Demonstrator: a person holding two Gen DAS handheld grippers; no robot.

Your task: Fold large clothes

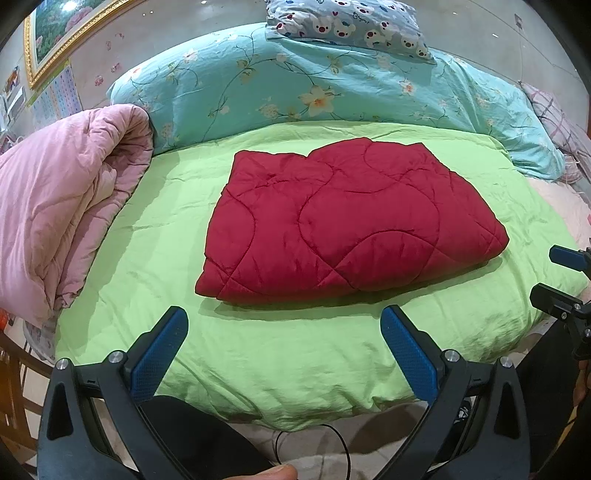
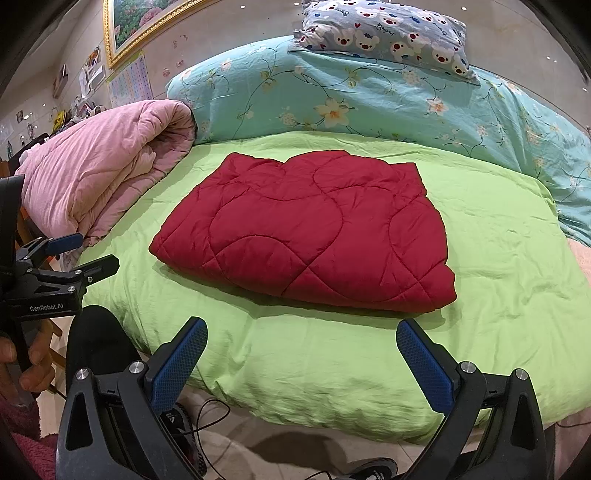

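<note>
From the left wrist view, the left gripper (image 1: 283, 325) hangs over the near edge of the bed, its blue fingers (image 1: 162, 352) spread wide and holding nothing. The folded red quilt (image 1: 347, 221) lies on the green sheet (image 1: 155, 236), apart from the fingers. A rolled pink comforter (image 1: 62, 206) sits to the left.

From the right wrist view, the right gripper (image 2: 302, 338) also gapes wide and empty. The red quilt (image 2: 310, 232) rests mid-bed, before the floral blue duvet (image 2: 369, 107) and bear-print pillow (image 2: 384, 33).
</note>
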